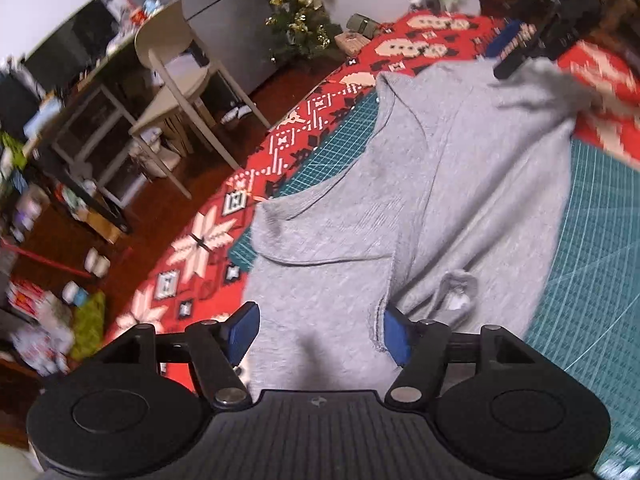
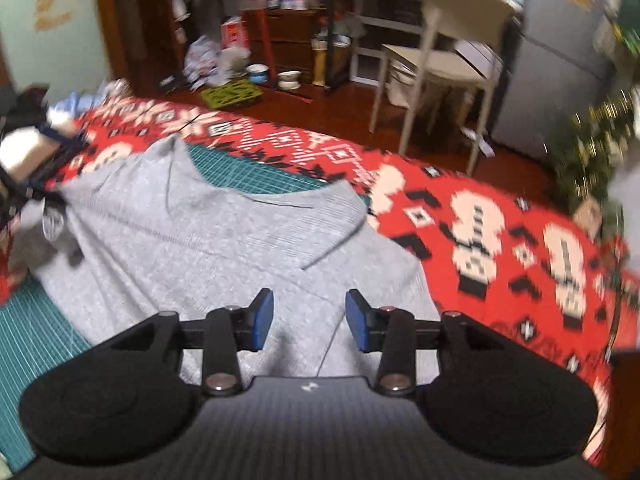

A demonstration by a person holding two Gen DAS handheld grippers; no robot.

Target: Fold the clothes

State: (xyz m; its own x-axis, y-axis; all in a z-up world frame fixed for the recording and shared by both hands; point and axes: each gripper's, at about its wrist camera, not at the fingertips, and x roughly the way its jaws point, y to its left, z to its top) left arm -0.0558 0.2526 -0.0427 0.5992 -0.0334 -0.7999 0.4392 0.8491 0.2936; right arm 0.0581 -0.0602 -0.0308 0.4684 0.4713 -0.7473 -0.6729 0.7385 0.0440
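A: Where is the garment?

B: The grey shirt point(image 1: 460, 184) lies spread on a green cutting mat point(image 1: 600, 240), which sits on a red patterned blanket point(image 1: 304, 120). Seen from the left gripper point(image 1: 316, 334), the cloth runs from right under the fingers away ahead and to the right. A folded-over flap with a hemmed edge lies just ahead of the fingers.

A: And is the left gripper holding it?

B: No. Its jaws stand well apart, blue pads point(image 1: 242, 334) on either side with grey cloth showing in the gap below. The right-hand pad sits just beside a raw vertical edge of the fabric; I cannot tell whether it touches. Nothing is pinched.

A: The right gripper?

B: The right gripper point(image 2: 310, 322) is also parted, somewhat narrower, with the shirt point(image 2: 224, 232) under and ahead of it. Its pads point(image 2: 262, 322) hang clear of the cloth, gripping nothing. A fold line in the fabric runs down between them.

A: Can each see the other?

B: Yes, blurred. From the left view, the other gripper point(image 1: 532, 36) is far ahead to the right, over the shirt's far corner. From the right view, the left one point(image 2: 28, 164) is at the far left edge.

A: Anything beyond?

B: A pale chair point(image 2: 440, 64) stands on the wooden floor past the blanket, ahead and right of the right gripper, and a small decorated tree point(image 1: 300, 12) is far ahead of the left one.
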